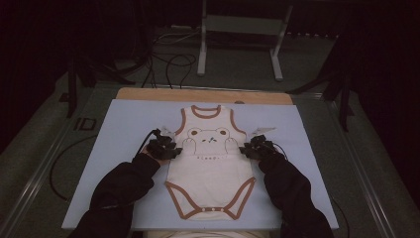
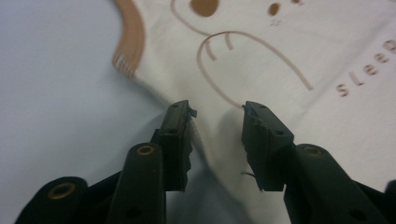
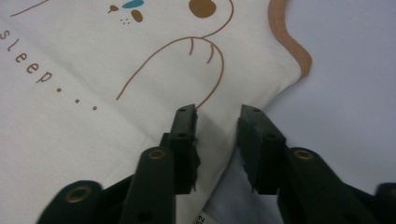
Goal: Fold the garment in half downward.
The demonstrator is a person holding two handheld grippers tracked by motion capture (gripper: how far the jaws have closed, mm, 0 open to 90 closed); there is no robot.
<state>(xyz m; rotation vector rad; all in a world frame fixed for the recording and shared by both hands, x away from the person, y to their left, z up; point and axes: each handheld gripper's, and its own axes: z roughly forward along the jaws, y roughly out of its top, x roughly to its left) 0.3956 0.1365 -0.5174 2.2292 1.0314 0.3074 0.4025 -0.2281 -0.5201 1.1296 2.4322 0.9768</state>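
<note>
Two grippers: yours are at the side seams of the bodysuit (image 1: 210, 168), one per side, just below the armholes.
Mat (image 1: 124, 124): it carries the bodysuit flat, face up, neck away from you, snaps toward you. If you drag instead of lifting, the cloth will likely bunch on it.
Bodysuit: centred on the mat, bear print up. A pull from one side alone would probably skew it and crease the print.
Left gripper (image 2: 217, 112): jaws parted, straddling the left edge of the cloth, nothing clamped. If you close too shallow, you may catch one layer, or only mat.
Right gripper (image 3: 217, 114): jaws likewise parted over the right edge, nothing gripped. Uneven depth against the left would tilt any fold.
Label (image 3: 201, 219): a small tag peeks out beside the right gripper's near jaw; it may snag.
</note>
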